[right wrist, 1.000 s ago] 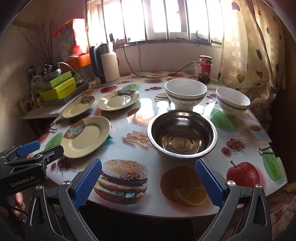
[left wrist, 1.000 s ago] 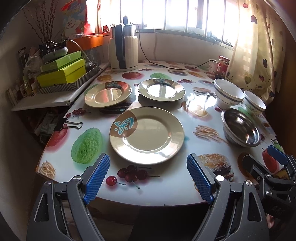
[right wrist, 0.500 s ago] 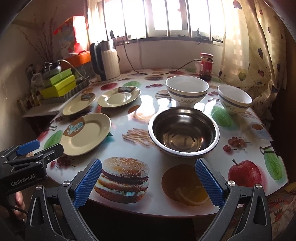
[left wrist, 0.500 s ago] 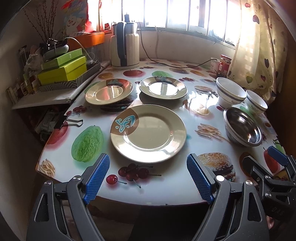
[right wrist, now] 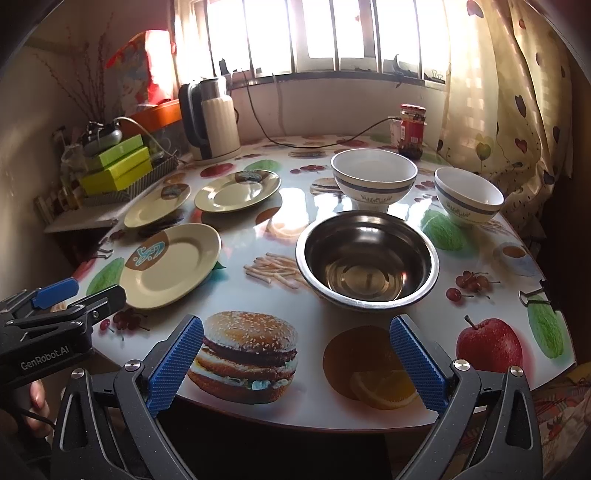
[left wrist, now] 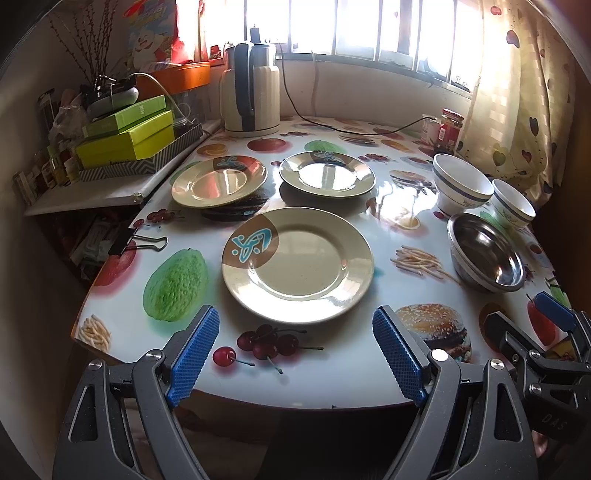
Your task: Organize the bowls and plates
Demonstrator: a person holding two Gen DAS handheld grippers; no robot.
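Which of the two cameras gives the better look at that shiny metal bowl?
The right wrist view: the metal bowl sits dead ahead, its whole rim and inside showing. The left wrist view catches it off at the right edge, smaller and skewed.

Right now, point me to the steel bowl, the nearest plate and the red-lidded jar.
steel bowl [right wrist: 367, 264], right wrist view, inner bottom.
nearest plate [left wrist: 297, 264], left wrist view, flat centre.
red-lidded jar [right wrist: 412, 133], right wrist view, red label.

- Strong daylight floods through the window [right wrist: 314, 35], blowing out its panes.
- Glare streaks the glossy table [left wrist: 399, 206].
- Fisheye bending curves the edges; corners vignette black.
- Foreground stays dim but sharp.
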